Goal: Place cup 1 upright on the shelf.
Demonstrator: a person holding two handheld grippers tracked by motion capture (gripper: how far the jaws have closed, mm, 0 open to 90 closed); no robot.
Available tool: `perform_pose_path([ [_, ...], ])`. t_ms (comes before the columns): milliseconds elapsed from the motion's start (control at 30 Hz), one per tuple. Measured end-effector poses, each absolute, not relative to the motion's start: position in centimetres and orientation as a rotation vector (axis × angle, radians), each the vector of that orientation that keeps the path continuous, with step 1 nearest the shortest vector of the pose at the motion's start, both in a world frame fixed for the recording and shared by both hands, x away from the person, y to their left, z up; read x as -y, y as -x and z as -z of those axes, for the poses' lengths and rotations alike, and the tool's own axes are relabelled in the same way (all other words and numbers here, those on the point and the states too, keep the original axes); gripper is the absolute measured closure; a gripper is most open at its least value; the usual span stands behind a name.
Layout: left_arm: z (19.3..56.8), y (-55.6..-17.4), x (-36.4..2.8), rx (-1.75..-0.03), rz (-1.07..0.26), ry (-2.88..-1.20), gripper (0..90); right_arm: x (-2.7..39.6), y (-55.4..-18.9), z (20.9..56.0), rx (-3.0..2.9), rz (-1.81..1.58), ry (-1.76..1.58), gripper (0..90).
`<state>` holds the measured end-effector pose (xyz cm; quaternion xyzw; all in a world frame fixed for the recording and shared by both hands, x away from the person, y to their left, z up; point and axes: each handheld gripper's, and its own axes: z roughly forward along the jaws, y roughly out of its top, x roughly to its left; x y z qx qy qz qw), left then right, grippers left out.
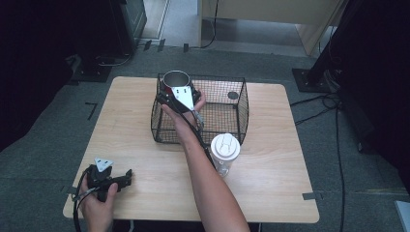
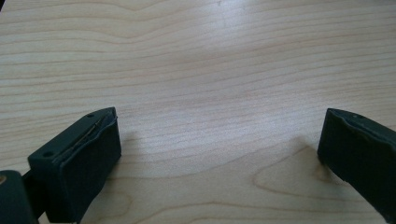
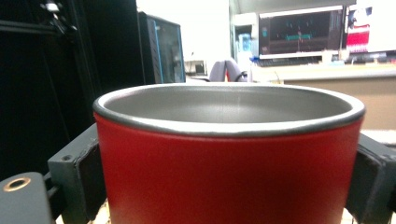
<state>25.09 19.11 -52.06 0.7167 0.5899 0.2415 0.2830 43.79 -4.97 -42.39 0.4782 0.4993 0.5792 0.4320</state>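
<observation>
High view shows the right gripper (image 1: 170, 94) clamped on a red cup (image 1: 175, 79) at the back left corner of a wire basket (image 1: 241, 108), while the left gripper (image 1: 126, 176) rests open on the table (image 1: 270, 183).

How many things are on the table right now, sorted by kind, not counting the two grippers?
Cups: 2, a red metal cup held in the right gripper over the basket, and a clear cup with a white lid standing on the table.
Wire baskets: 1, black mesh.
Total: 3.
</observation>
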Motion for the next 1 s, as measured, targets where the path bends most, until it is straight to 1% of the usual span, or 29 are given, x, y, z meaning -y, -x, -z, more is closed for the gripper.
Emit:
perform_pose_path([
  [100,52.1,-25.1,-19.1,-1.579,-0.646,-1.919,0.0,5.0,-44.8,43.0,-1.260,-1.425,-1.254,7.5],
  [400,52.1,-25.1,-19.1,-1.579,-0.648,-1.918,0.0,4.7,-46.1,44.5,-1.343,-1.305,-1.297,7.4],
  [1000,52.1,-25.1,-19.1,-1.580,-0.646,-1.918,0.0,5.0,-47.2,45.4,-1.478,-1.224,-1.451,7.2],
])
